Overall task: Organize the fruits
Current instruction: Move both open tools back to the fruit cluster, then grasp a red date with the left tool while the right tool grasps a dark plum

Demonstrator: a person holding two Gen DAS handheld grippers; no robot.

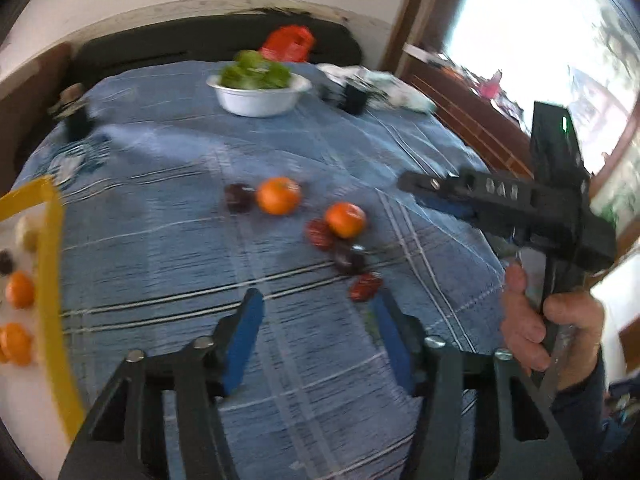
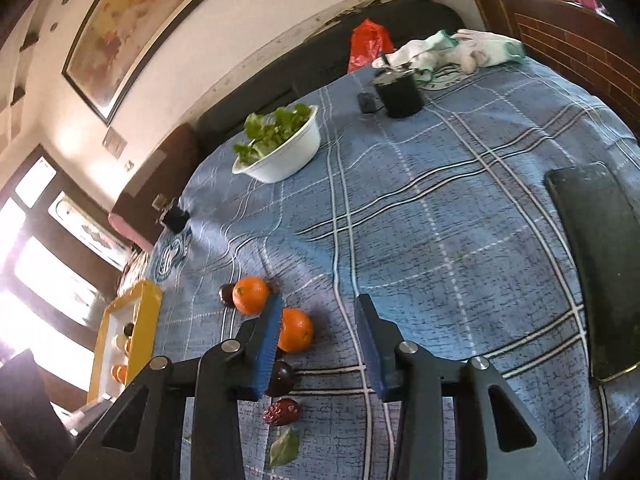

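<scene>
Yellow tray (image 1: pixel 50 280) holds oranges (image 1: pixel 19 290); white bowl (image 1: pixel 256 98) holds greens (both grippers apart, empty).

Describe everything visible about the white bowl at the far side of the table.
The white bowl is round, smooth and opaque, plastic or ceramic by its look, with a flared rim and a narrower base. It stands upright on the blue checked tablecloth toward the far edge, heaped with green leaves that rise above its rim. Nothing else touches it: the small black items sit apart to its right, and the loose fruit lies well nearer the cameras. The left wrist view shows it blurred.
</scene>
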